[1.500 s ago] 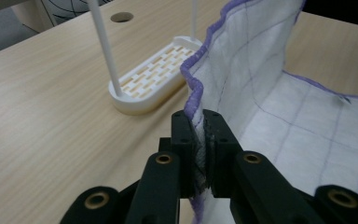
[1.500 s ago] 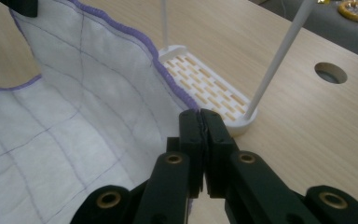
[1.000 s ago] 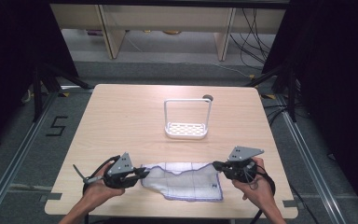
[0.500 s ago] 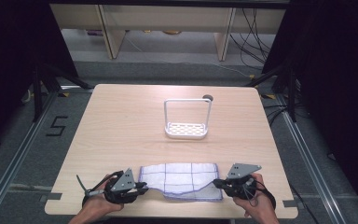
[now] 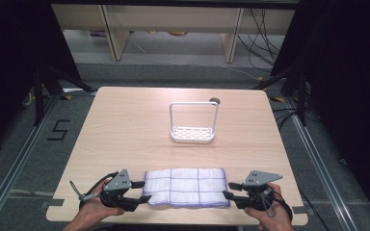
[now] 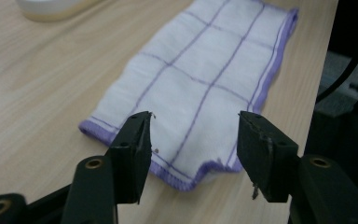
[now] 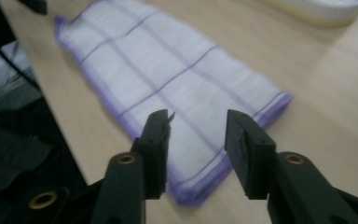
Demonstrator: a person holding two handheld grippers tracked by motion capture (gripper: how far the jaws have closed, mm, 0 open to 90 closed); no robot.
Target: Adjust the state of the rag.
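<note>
A white cloth (image 5: 187, 186) with purple grid lines and a purple hem lies flat as a folded rectangle near the table's front edge. My left gripper (image 5: 143, 191) sits at its left end, and its jaws have just been opening. In the left gripper view the gripper (image 6: 196, 126) stands open over the cloth's (image 6: 200, 70) near end, pads clear of it. My right gripper (image 5: 227, 190) is at the right end; its jaws have also just been opening. The right gripper view shows that gripper (image 7: 198, 121) open above the cloth's (image 7: 168, 70) corner, not pressing it.
A white wire-framed rack (image 5: 193, 122) with a perforated base stands at the table's middle, beyond the cloth. A small dark round object (image 5: 215, 101) sits behind it. The wooden table's (image 5: 125, 130) front edge runs just below the cloth and both hands.
The cloth, earlier rumpled and held between both shut grippers, now lies smooth and flat. Both grippers came down toward the front edge and opened, letting go of its ends.
</note>
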